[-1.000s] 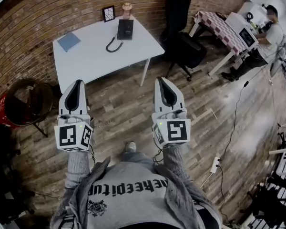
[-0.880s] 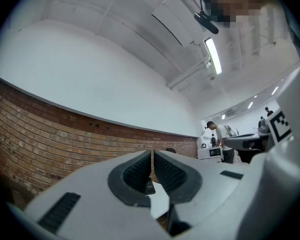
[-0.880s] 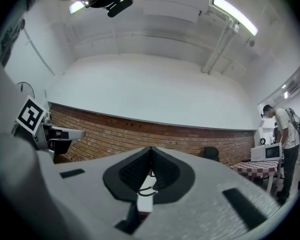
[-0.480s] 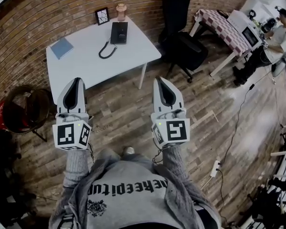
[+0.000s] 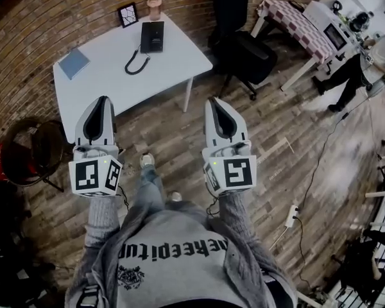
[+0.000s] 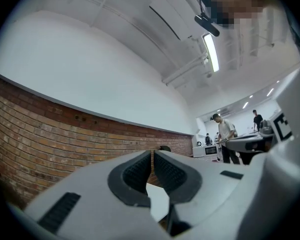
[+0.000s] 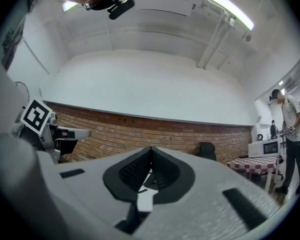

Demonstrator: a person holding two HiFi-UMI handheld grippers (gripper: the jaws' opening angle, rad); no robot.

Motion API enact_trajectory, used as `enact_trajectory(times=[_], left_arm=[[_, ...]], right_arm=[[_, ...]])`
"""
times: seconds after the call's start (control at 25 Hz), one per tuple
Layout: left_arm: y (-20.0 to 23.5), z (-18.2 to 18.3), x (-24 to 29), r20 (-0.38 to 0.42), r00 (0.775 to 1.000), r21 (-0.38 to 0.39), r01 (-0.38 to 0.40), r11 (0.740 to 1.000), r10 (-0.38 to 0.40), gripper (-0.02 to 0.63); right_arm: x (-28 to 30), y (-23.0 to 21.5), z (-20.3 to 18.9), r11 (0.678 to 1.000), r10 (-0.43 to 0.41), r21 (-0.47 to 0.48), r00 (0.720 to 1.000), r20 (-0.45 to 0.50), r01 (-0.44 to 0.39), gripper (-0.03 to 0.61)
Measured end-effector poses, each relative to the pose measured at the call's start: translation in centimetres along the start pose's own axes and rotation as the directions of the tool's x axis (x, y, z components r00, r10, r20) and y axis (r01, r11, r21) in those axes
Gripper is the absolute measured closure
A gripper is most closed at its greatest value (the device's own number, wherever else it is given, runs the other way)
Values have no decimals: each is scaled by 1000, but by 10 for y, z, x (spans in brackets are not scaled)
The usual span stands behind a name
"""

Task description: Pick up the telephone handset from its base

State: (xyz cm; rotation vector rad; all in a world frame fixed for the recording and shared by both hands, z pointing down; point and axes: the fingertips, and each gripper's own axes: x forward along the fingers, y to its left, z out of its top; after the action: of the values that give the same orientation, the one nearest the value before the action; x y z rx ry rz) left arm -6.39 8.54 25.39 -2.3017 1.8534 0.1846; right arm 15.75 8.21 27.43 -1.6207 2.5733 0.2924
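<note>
head view: left hand-held gripper [image 5: 101, 99] & right hand-held gripper [image 5: 213, 101] both clenched, empty, well apart from telephone handset [image 5: 146, 37] on its base [image 5: 158, 38] upper left on the surface [image 5: 102, 85]; arriving w/ jaws unopened could shove it off, imo.

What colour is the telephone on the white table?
The telephone is black, best seen in the head view.

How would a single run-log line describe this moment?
stage: before pickup | left gripper: shut, empty | right gripper: shut, empty | telephone: on white table, untouched
</note>
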Motion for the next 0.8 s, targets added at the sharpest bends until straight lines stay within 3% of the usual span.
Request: enact_trajectory(times=[0.32, 0.8], left_arm=[[7, -16, 41, 1, 999, -23, 34, 999, -34, 595], [81, -44, 143, 28, 999, -44, 43, 998, -42, 595]], right_arm=[[33, -15, -10, 999, -36, -11, 999, -19, 35, 575], [156, -26, -30, 999, -53, -15, 999, -8, 53, 575]])
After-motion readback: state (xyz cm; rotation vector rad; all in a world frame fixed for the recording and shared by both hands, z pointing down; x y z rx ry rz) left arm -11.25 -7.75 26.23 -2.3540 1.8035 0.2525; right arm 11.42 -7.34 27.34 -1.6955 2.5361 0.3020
